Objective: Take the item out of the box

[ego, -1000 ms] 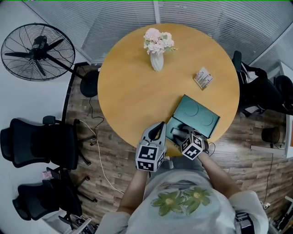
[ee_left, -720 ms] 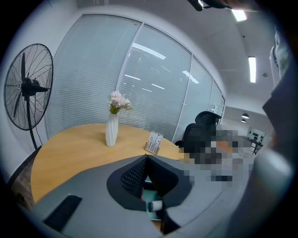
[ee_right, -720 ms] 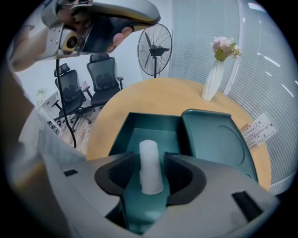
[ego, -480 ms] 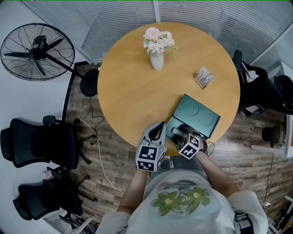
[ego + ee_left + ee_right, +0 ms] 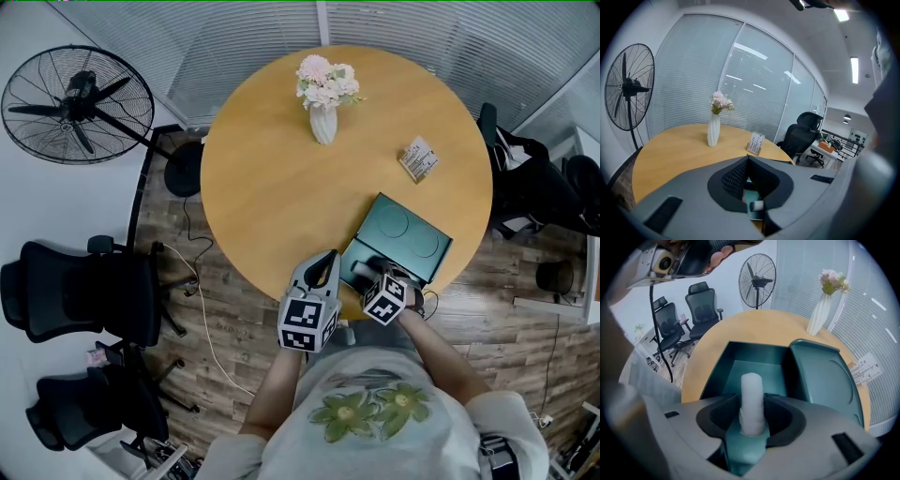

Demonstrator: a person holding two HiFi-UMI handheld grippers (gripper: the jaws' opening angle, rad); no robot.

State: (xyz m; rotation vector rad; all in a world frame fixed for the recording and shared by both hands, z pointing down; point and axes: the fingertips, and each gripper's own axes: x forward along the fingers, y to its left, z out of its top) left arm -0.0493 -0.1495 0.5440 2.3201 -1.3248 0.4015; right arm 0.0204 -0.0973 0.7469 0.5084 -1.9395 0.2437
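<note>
A teal box (image 5: 364, 253) lies open on the round wooden table (image 5: 272, 187) near its front edge, with its lid (image 5: 405, 234) laid flat behind. My right gripper (image 5: 372, 275) hangs over the box tray, shut on a white cylinder. In the right gripper view the white cylinder (image 5: 751, 383) stands upright between the jaws of the right gripper (image 5: 752, 404), above the tray floor (image 5: 750, 366) and beside the lid (image 5: 822, 376). My left gripper (image 5: 327, 260) sits just left of the box, shut and holding nothing. In its own view the left gripper (image 5: 747, 159) has its jaws meeting in a point.
A white vase of flowers (image 5: 322, 120) stands at the table's far side and a small card stand (image 5: 417, 159) at the right. A floor fan (image 5: 80, 103) and black office chairs (image 5: 84, 295) stand to the left, and another chair (image 5: 534, 187) to the right.
My right gripper has shifted slightly left with the white cylinder in it. The left gripper has stayed put.
</note>
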